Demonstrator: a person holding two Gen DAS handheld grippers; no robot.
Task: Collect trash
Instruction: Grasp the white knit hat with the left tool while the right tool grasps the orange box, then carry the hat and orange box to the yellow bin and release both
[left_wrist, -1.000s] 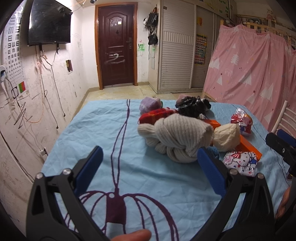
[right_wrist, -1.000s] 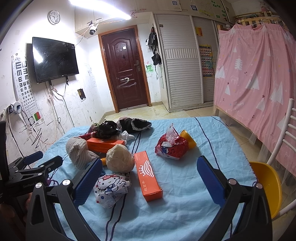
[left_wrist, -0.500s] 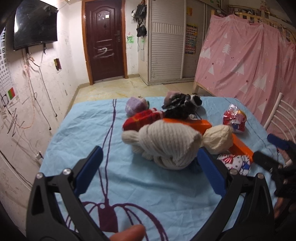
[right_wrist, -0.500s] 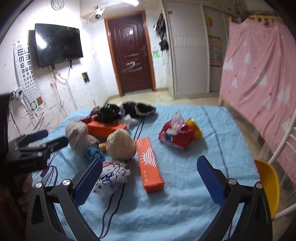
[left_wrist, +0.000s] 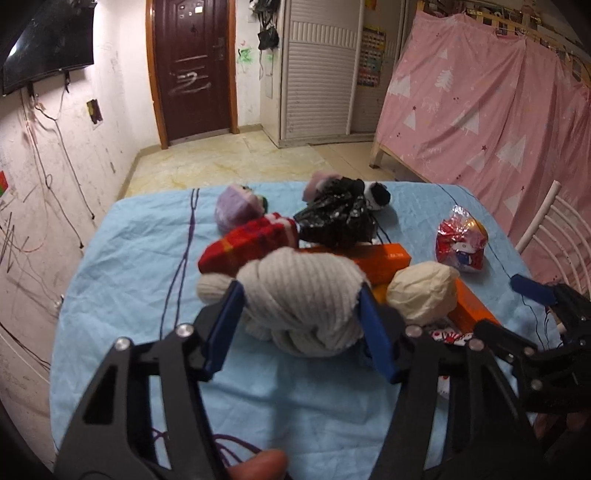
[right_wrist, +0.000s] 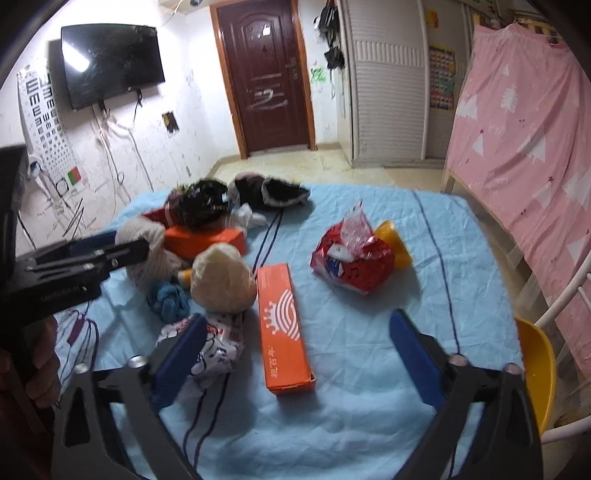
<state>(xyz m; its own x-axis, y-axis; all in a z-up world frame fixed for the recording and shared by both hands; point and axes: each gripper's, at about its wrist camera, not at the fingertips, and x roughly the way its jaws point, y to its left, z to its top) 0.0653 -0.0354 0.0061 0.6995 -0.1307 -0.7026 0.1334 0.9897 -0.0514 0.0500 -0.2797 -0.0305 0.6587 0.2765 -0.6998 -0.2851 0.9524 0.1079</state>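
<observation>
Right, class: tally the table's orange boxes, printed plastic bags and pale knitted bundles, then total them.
Orange boxes: 2
Printed plastic bags: 2
Pale knitted bundles: 2
Total: 6

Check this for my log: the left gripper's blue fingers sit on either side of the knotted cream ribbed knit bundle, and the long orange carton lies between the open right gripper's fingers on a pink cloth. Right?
One slip: the cloth is light blue, not pink, as the right wrist view shows. The left gripper does straddle the knotted cream ribbed knit bundle, and the long orange carton lies between the open right gripper's fingers.
</observation>
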